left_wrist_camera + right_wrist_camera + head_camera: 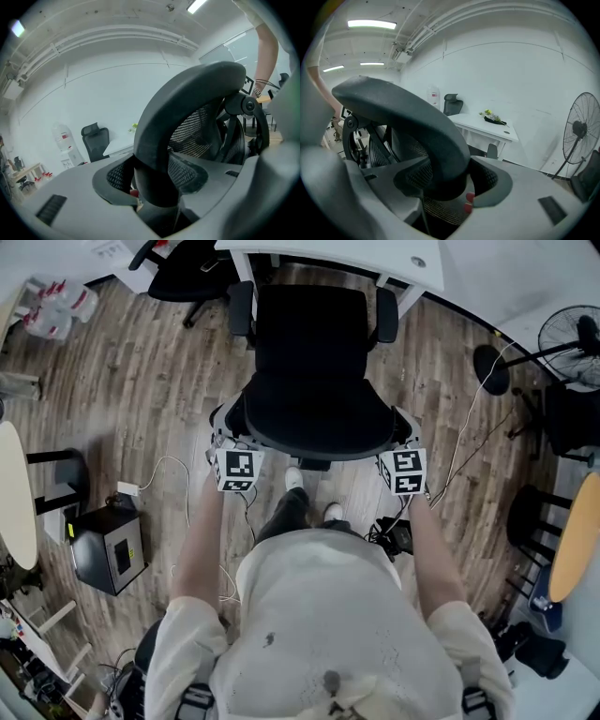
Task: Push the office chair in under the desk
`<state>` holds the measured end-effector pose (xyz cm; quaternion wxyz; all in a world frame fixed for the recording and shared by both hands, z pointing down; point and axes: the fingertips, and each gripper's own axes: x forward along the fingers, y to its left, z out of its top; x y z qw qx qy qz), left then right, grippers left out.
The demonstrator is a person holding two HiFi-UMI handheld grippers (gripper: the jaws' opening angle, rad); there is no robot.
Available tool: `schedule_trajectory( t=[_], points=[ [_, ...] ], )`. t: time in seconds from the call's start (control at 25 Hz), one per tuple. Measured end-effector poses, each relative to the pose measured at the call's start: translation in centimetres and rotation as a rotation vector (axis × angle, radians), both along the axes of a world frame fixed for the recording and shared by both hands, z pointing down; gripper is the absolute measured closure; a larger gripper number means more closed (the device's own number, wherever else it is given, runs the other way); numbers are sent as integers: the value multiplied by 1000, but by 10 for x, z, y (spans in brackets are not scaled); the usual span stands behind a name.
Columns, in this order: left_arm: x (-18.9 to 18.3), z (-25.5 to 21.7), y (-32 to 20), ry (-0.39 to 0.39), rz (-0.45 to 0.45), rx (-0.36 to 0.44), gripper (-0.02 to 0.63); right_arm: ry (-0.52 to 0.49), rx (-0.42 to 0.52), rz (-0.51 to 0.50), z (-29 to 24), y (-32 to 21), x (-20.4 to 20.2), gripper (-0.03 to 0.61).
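Observation:
The black office chair (314,343) faces the white desk (375,257) at the top of the head view, its seat partly under the desk edge. I stand behind its curved backrest rim (314,444). My left gripper (228,435) holds the rim's left end and my right gripper (405,435) its right end. In the left gripper view the thick grey frame (187,103) fills the gap of the left gripper (154,187), touching both pads. The right gripper (450,180) clasps the frame (408,112) the same way, with the desk (487,124) beyond.
A second black chair (183,273) stands at the desk's left. A fan (572,338) and its cable (469,427) are on the right. On the wooden floor at the left sit a black box (108,549) and a round table (14,493). My feet (309,498) are just behind the chair.

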<state>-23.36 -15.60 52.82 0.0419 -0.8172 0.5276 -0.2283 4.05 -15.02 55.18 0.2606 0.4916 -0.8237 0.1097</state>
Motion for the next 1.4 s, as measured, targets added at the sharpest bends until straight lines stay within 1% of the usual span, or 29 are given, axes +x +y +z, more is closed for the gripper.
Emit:
schedule_trajectory(
  t=[0.16, 0.4, 0.8, 1.04, 1.4],
  points=[
    [-11, 1, -11, -3, 21, 11, 371, -4, 13, 16, 0, -5, -11, 325],
    [-21, 1, -32, 14, 46, 17, 371, 2, 9, 34, 2, -20, -22, 325],
    [-16, 3, -48, 10, 59, 34, 371, 19, 25, 49, 4, -35, -17, 324],
    [-15, 4, -61, 9, 67, 27, 371, 20, 23, 60, 5, -45, -16, 324],
    [-18, 6, -80, 5, 73, 40, 371, 18, 27, 61, 8, -62, -20, 322]
  ],
)
